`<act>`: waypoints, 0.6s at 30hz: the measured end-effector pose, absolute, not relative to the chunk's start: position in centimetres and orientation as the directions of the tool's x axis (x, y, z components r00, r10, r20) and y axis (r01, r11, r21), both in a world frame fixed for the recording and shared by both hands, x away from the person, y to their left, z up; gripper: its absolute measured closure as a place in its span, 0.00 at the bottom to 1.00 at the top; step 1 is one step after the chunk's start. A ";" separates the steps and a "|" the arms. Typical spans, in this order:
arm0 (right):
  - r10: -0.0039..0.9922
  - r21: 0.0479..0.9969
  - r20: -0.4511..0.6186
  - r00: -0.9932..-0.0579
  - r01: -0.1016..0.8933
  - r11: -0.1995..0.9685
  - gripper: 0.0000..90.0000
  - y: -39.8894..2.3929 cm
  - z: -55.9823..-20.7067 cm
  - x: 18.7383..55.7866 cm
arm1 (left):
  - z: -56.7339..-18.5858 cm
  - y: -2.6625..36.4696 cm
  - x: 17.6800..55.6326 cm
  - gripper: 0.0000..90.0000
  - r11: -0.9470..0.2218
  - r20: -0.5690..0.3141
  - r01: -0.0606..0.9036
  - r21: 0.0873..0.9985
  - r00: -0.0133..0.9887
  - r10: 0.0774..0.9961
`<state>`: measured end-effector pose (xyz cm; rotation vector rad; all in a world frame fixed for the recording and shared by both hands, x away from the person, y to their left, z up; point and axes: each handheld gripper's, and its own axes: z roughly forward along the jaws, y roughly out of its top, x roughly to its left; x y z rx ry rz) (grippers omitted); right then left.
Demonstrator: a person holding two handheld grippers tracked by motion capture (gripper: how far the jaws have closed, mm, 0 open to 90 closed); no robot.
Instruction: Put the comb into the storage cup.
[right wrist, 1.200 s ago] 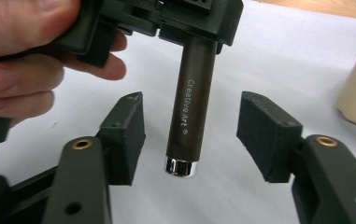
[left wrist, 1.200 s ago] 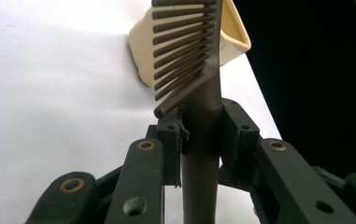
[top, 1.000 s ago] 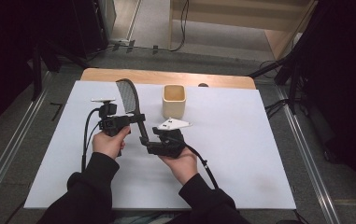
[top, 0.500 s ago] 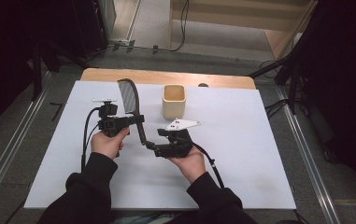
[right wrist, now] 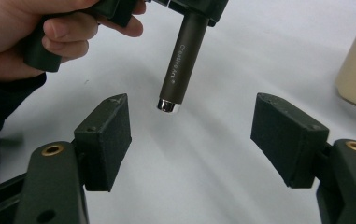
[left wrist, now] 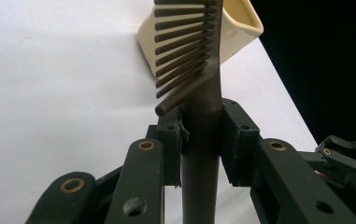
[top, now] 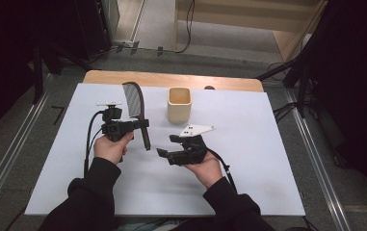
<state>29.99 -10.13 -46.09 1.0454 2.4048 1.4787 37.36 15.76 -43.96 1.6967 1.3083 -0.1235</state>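
Jaws of the right gripper (top: 163, 153) have just been spreading, nothing between them, the comb's (top: 134, 98) handle tip (right wrist: 168, 105) just beyond, while the left gripper (top: 145, 123) pinches that handle, probably transferring it near the cup (top: 178, 104).

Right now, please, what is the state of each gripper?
Left gripper: jaws closed on the comb, at its handle.
Right gripper: jaws open, just been opening, holding nothing; the comb's handle end hangs beyond them.

Left gripper (top: 140, 124) in mid-left of pic grips a dark comb (top: 135, 103). Right gripper (top: 165, 147), center, jaws just been opening, nothing between. Cream cup (top: 178, 104) sits above, on white table (top: 268, 159).
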 end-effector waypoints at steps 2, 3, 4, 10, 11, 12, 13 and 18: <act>0.612 0.822 0.239 -0.754 0.492 0.285 0.29 -10.5 -46.1 29.9 | -43.9 15.8 37.4 0.81 0.029 -0.581 0.792 0.610 0.422 0.696; 0.612 0.824 0.233 -0.756 0.487 0.289 0.29 -10.7 -46.1 29.9 | -43.9 15.8 37.3 0.81 0.030 -0.582 0.792 0.609 0.421 0.695; 0.613 0.827 0.227 -0.757 0.482 0.290 0.29 -10.9 -46.1 29.8 | -43.9 15.8 37.4 0.81 0.030 -0.582 0.792 0.610 0.422 0.696; 0.617 0.827 0.229 -0.753 0.485 0.285 0.29 -12.4 -45.9 29.8 | -43.9 15.8 37.4 0.81 0.027 -0.581 0.791 0.611 0.426 0.694; 0.619 0.826 0.227 -0.752 0.486 0.287 0.29 -12.6 -45.9 29.8 | -44.0 15.8 37.4 0.81 0.025 -0.581 0.791 0.611 0.427 0.693; 0.619 0.826 0.225 -0.752 0.484 0.288 0.29 -12.9 -45.9 29.8 | -44.0 15.8 37.4 0.81 0.023 -0.580 0.791 0.611 0.427 0.693; 0.617 0.826 0.236 -0.751 0.489 0.279 0.29 -13.1 -45.9 29.8 | -44.0 15.8 37.4 0.81 0.024 -0.580 0.791 0.612 0.427 0.694; 0.612 0.826 0.253 -0.749 0.497 0.267 0.29 -14.1 -46.3 29.4 | -44.0 15.7 37.4 0.81 0.020 -0.581 0.792 0.610 0.431 0.690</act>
